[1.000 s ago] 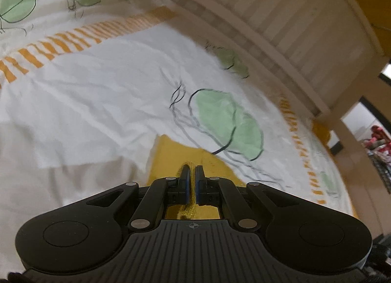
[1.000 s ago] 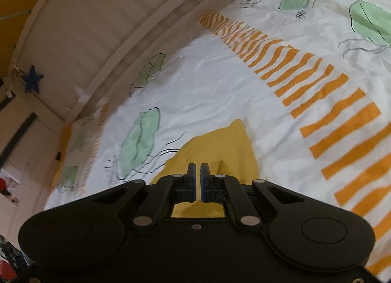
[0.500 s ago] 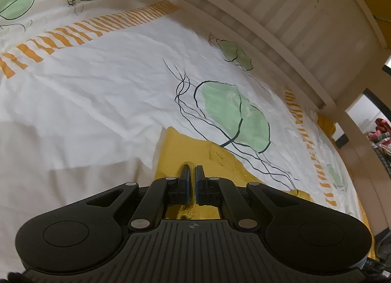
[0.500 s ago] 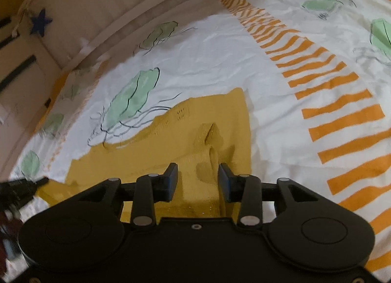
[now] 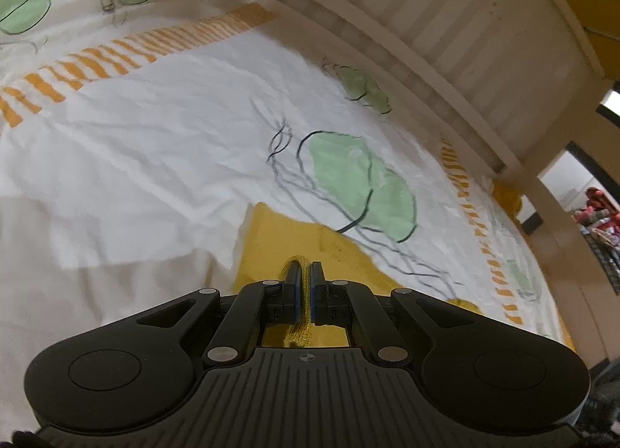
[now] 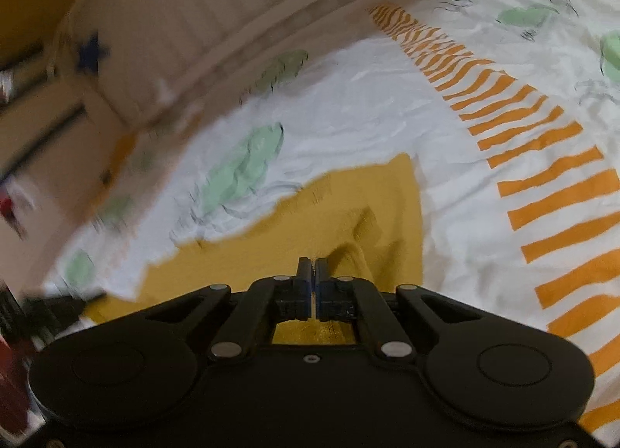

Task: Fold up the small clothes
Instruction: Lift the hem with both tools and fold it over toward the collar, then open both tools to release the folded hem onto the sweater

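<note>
A bed with a white duvet cover (image 5: 162,146), printed with green leaves and orange stripes, carries a mustard-yellow knit garment (image 6: 329,215) lying just ahead of both claws. The left claw (image 5: 305,281) is clamped on a bunched fold of the knit. The right claw (image 6: 311,285) is pressed together over the garment, seemingly pinching its edge, though blur obscures it.
</note>
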`<action>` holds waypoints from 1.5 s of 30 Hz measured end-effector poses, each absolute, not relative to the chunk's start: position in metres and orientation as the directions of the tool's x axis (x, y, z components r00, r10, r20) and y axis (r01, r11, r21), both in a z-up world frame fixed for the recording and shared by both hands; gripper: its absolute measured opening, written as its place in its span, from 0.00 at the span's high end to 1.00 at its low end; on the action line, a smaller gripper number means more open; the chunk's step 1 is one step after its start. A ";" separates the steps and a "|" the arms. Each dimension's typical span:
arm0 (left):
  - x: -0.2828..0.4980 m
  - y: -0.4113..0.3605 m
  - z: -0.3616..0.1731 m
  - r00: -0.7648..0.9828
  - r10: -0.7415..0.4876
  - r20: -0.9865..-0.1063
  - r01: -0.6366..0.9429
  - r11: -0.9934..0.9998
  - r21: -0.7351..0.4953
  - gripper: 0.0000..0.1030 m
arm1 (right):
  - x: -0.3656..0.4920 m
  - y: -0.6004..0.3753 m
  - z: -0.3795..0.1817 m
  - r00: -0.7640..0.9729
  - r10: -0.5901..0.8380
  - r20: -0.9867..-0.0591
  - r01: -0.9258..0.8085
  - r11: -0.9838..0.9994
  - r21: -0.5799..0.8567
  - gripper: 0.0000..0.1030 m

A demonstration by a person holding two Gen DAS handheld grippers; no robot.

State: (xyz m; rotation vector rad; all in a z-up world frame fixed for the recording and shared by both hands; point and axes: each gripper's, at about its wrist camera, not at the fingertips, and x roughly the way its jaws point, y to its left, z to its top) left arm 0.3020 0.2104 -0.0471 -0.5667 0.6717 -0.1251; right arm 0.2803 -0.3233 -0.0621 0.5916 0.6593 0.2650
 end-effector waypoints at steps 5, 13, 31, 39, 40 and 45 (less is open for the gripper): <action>0.314 0.210 -0.040 0.792 -0.297 -0.533 -0.058 0.833 -0.550 0.96 | 0.302 -0.337 -0.053 0.792 0.402 -0.459 -0.003 0.754 0.656 0.93; 0.345 0.209 -0.057 0.780 -0.281 -0.560 -0.114 0.816 -0.567 0.96 | 0.351 -0.349 -0.080 0.786 0.340 -0.516 0.125 0.730 0.671 0.94; 0.349 0.224 -0.065 0.748 -0.212 -0.629 -0.155 0.866 -0.476 0.78 | 0.335 -0.342 -0.090 0.749 0.318 -0.581 0.079 0.828 0.556 0.48; 0.319 0.215 -0.053 0.752 -0.212 -0.624 -0.069 0.916 -0.395 0.77 | 0.341 -0.321 -0.085 0.684 0.335 -0.648 0.056 0.862 0.504 0.90; 0.315 0.215 -0.053 0.750 -0.220 -0.623 -0.060 0.916 -0.396 0.77 | 0.342 -0.321 -0.084 0.683 0.356 -0.638 0.054 0.846 0.530 0.90; 0.305 0.208 -0.054 0.740 -0.255 -0.622 -0.015 0.918 -0.395 0.77 | 0.358 -0.331 -0.075 0.726 0.414 -0.549 0.097 0.728 0.678 0.90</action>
